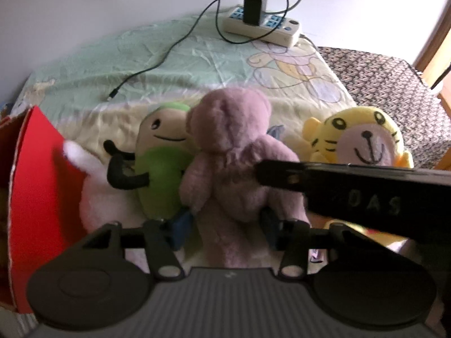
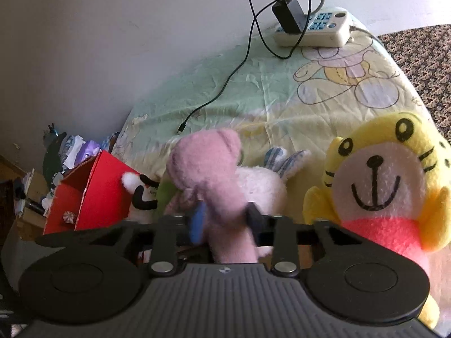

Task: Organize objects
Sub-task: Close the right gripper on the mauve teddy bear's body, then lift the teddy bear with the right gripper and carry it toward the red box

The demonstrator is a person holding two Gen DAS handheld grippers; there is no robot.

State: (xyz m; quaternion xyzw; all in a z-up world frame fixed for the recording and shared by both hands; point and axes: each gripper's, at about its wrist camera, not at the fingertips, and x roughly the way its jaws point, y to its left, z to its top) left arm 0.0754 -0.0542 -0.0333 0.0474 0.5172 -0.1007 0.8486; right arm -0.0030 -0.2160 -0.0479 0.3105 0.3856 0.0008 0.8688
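A mauve-pink plush bear [image 1: 231, 140] stands upright among other soft toys on a bed. My left gripper [image 1: 224, 222] is shut on its lower body, with a blue pad pressed into each side. A black finger [image 1: 324, 176] of my right gripper reaches in from the right at the bear's arm. In the right wrist view the pink bear [image 2: 208, 157] leans left, and my right gripper [image 2: 225, 217] is shut on one of its limbs. Behind the bear lie a green smiling plush [image 1: 160, 169] and a white plush [image 1: 95, 194].
A yellow tiger plush [image 1: 363, 138] [image 2: 377, 186] sits to the right. An open red box [image 1: 36, 197] [image 2: 104, 194] stands at the left. A power strip [image 1: 262, 25] with a black charger and its loose cable [image 1: 157, 64] lies at the far side of the printed sheet [image 1: 197, 56].
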